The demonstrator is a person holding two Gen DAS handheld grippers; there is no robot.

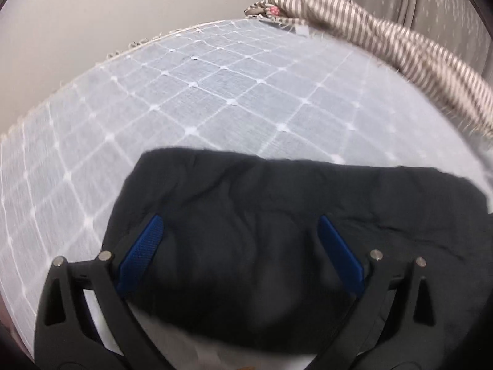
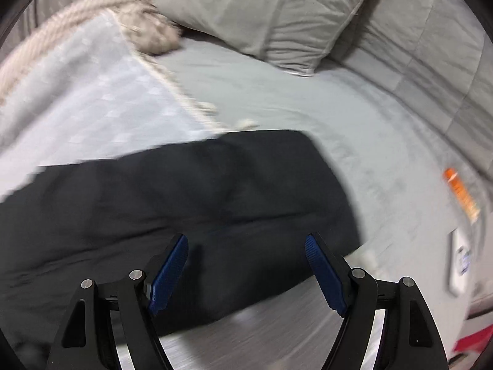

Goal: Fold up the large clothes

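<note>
A black garment (image 1: 262, 215) lies folded into a long band on the pale blue checked blanket (image 1: 191, 92). My left gripper (image 1: 240, 219) hovers over its left end, jaws wide apart, with cloth below them but nothing pinched. In the right wrist view the same black garment (image 2: 185, 191) stretches from the left edge to the middle, blurred by motion. My right gripper (image 2: 246, 240) hangs above its right end with its blue pads (image 2: 172, 265) spread and clear of the cloth.
A brown-and-white striped cloth (image 1: 385, 40) lies bunched along the blanket's far right edge. A grey pillow (image 2: 277, 12) and a grey quilt (image 2: 431, 71) sit at the head of the bed. An orange-capped tube (image 2: 460, 194) and a white object (image 2: 459, 262) lie at right.
</note>
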